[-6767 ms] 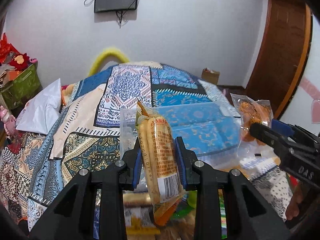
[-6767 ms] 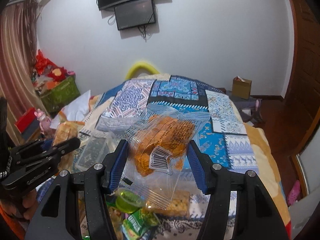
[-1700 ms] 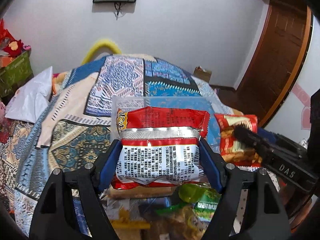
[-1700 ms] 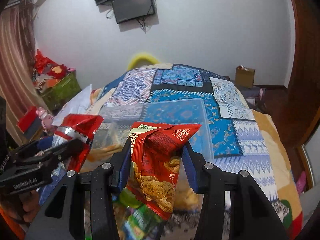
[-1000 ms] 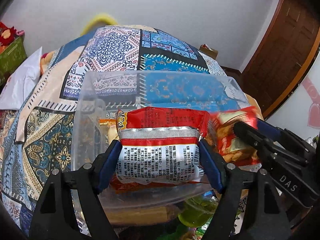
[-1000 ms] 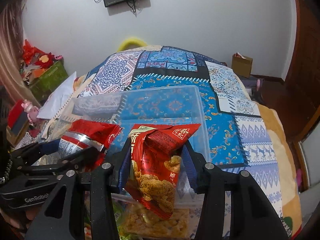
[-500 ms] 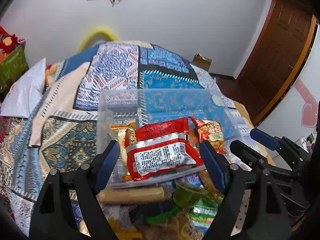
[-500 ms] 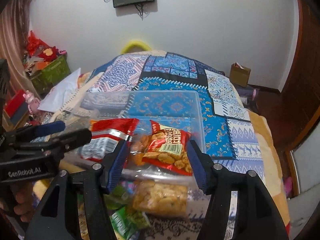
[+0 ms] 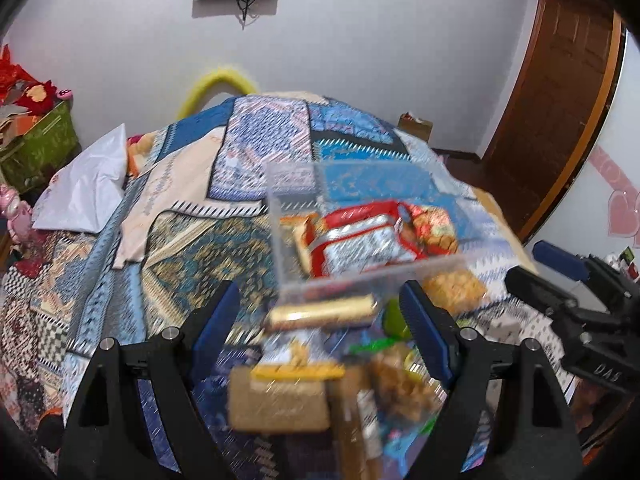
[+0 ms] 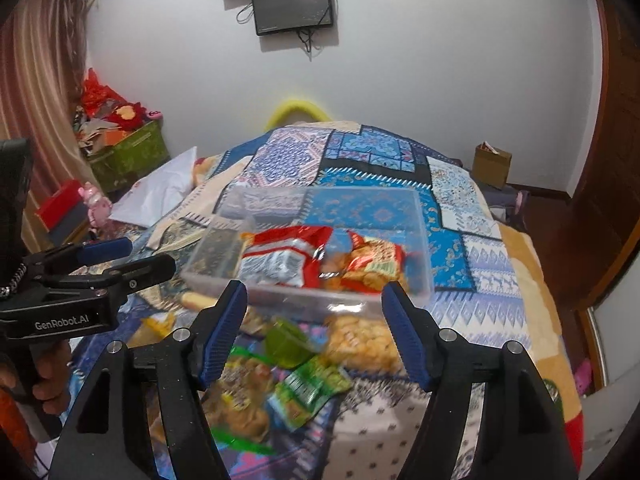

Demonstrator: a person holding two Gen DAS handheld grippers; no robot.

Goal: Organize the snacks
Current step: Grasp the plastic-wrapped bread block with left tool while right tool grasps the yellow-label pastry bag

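Observation:
A clear plastic bin [image 9: 288, 184] [image 10: 416, 216] sits on the patterned bedspread. Inside it lie a red-and-silver packet [image 9: 360, 244] [image 10: 280, 256] and a red packet of fried snacks [image 9: 432, 228] [image 10: 368, 264]. My left gripper [image 9: 318, 292] [image 10: 136, 258] hangs open just short of the bin's near wall, holding nothing. My right gripper [image 10: 314, 286] [image 9: 536, 266] is beside it, its jaws opening with nothing between them. Loose snacks lie below both: a gold wafer bar [image 9: 320, 314], a green jelly cup [image 10: 288, 340], a bag of orange crackers [image 10: 360, 336] and a green packet [image 10: 308, 390].
A white pillow [image 10: 160, 192] and a green crate [image 10: 128, 152] are at the left of the bed. A cardboard box [image 10: 490, 164] stands on the floor by the far wall, a wooden door [image 9: 560, 100] at the right. A hand [image 10: 48, 384] grips the left tool.
Both grippers have let go of their red packets, which now lie in the bin. Both have drawn back from the bin and risen a little; the right jaws stand wider.

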